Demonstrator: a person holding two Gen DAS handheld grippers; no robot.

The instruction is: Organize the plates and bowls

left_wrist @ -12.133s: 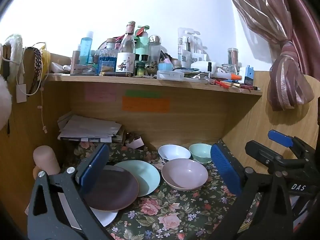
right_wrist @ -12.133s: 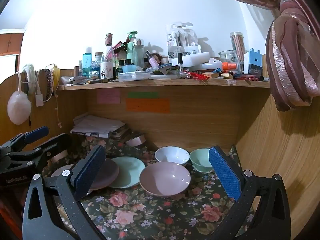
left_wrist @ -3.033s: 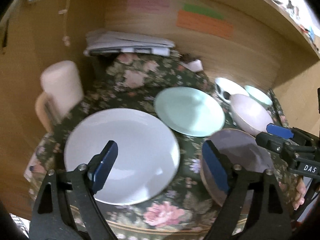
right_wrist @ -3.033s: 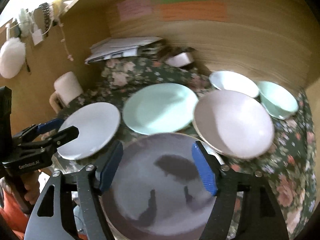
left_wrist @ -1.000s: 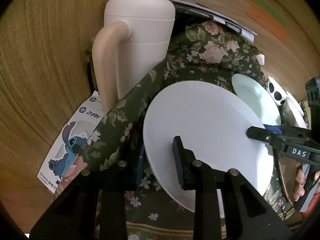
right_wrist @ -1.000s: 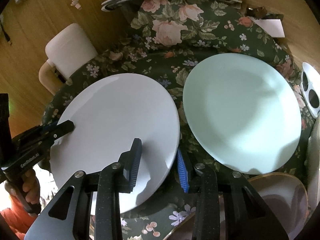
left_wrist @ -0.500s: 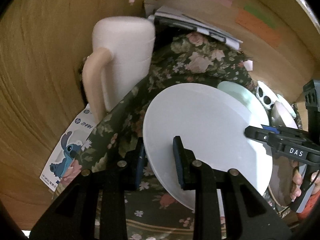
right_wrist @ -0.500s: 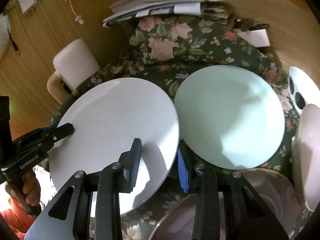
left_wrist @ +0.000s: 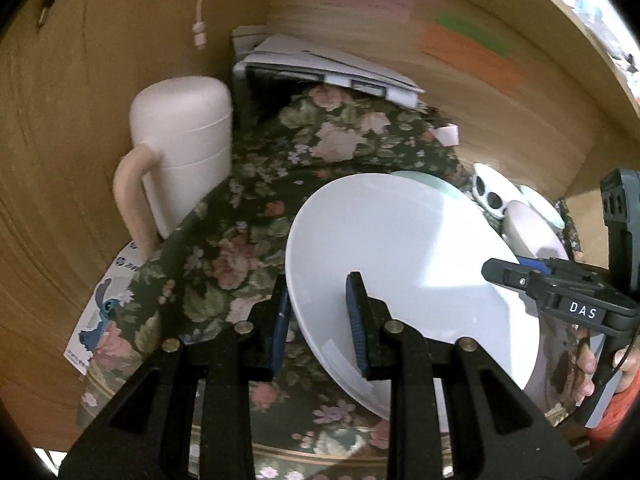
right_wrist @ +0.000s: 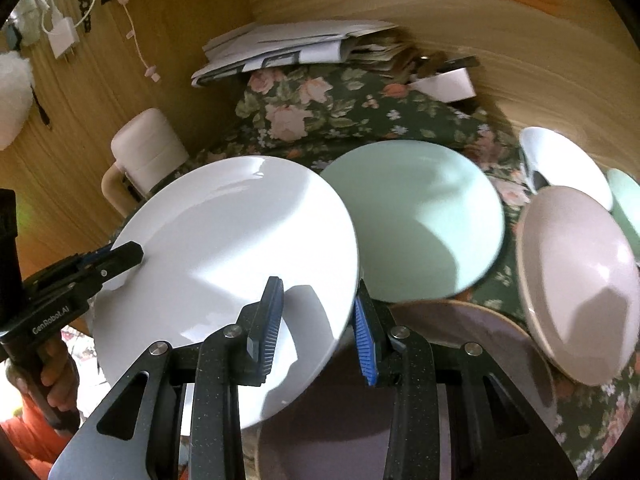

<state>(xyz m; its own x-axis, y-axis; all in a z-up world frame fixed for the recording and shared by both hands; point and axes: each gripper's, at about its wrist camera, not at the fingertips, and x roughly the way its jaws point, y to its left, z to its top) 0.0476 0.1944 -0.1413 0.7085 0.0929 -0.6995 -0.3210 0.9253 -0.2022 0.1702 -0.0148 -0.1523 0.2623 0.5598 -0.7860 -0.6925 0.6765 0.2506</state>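
Both grippers hold one large white plate (left_wrist: pixel 404 264) (right_wrist: pixel 224 248), lifted and tilted above the floral cloth. My left gripper (left_wrist: pixel 318 320) is shut on its left rim; my right gripper (right_wrist: pixel 316 328) is shut on its right rim. The right gripper shows in the left wrist view (left_wrist: pixel 520 280), the left gripper in the right wrist view (right_wrist: pixel 116 258). A mint green plate (right_wrist: pixel 424 216) lies behind it. A mauve plate (right_wrist: pixel 460 380) lies below my right gripper. A pink bowl (right_wrist: pixel 576 280), a white bowl (right_wrist: pixel 564 164) and a mint bowl (right_wrist: pixel 628 196) stand at right.
A cream jug with a handle (left_wrist: pixel 176 160) stands at the left against the wooden side wall. A stack of papers (left_wrist: pixel 320 68) lies at the back. A small white card (right_wrist: pixel 444 82) sits near the back wall. A sticker sheet (left_wrist: pixel 100 312) lies at the cloth's left edge.
The white plate has risen and tilted more, moving right toward the green plate, still held by both grippers. More of the bowls and the mauve plate show now.
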